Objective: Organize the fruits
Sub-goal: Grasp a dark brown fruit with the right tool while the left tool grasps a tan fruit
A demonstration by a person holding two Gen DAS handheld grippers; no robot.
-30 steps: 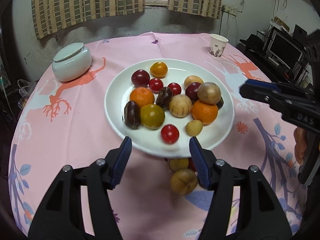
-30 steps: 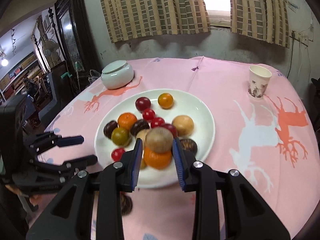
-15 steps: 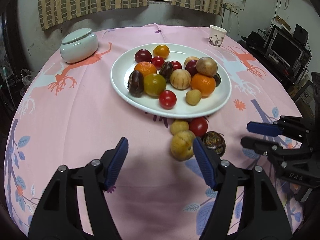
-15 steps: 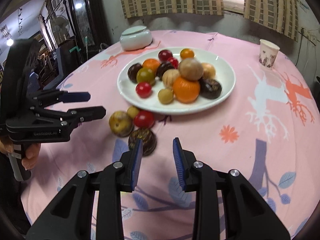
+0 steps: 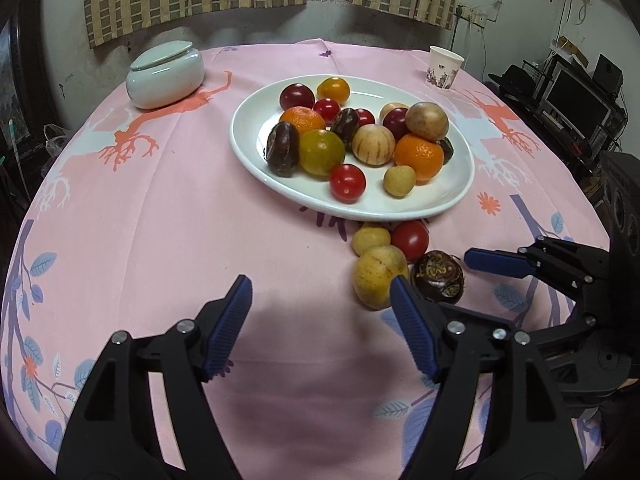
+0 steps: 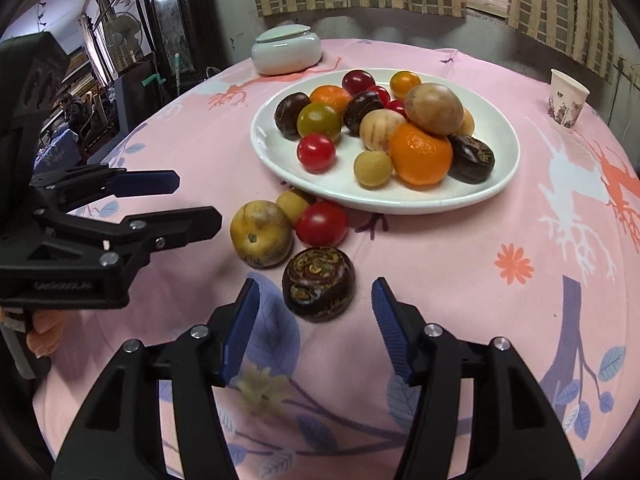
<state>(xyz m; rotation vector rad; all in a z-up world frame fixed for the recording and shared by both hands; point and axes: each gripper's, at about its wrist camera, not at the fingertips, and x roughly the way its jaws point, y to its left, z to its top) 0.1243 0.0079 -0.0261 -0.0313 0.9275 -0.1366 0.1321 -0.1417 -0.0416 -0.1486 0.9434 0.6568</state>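
Note:
A white plate (image 5: 460, 196) (image 6: 508, 168) holds several fruits: oranges, tomatoes, dark and tan ones. On the pink cloth in front of it lie a big yellow fruit (image 5: 376, 276) (image 6: 260, 234), a small yellow one (image 5: 370, 240) (image 6: 292, 204), a red tomato (image 5: 412, 240) (image 6: 322, 224) and a dark brown fruit (image 5: 438, 276) (image 6: 318, 284). My right gripper (image 6: 316, 292) is opening, with the dark fruit just ahead between its tips, untouched. My left gripper (image 5: 320, 292) (image 6: 180, 204) is opening too, over bare cloth, its right finger beside the big yellow fruit.
A lidded pale ceramic jar (image 5: 164, 74) (image 6: 286, 50) stands at the back left. A paper cup (image 5: 444, 66) (image 6: 566, 100) stands at the back right. The round table's edge curves close on both sides. Dark furniture and screens (image 5: 576, 96) stand past the right edge.
Both grippers drew back from the plate and came down near the loose fruits. The right gripper's jaws went from nearly shut to wide apart. The left jaws widened a little.

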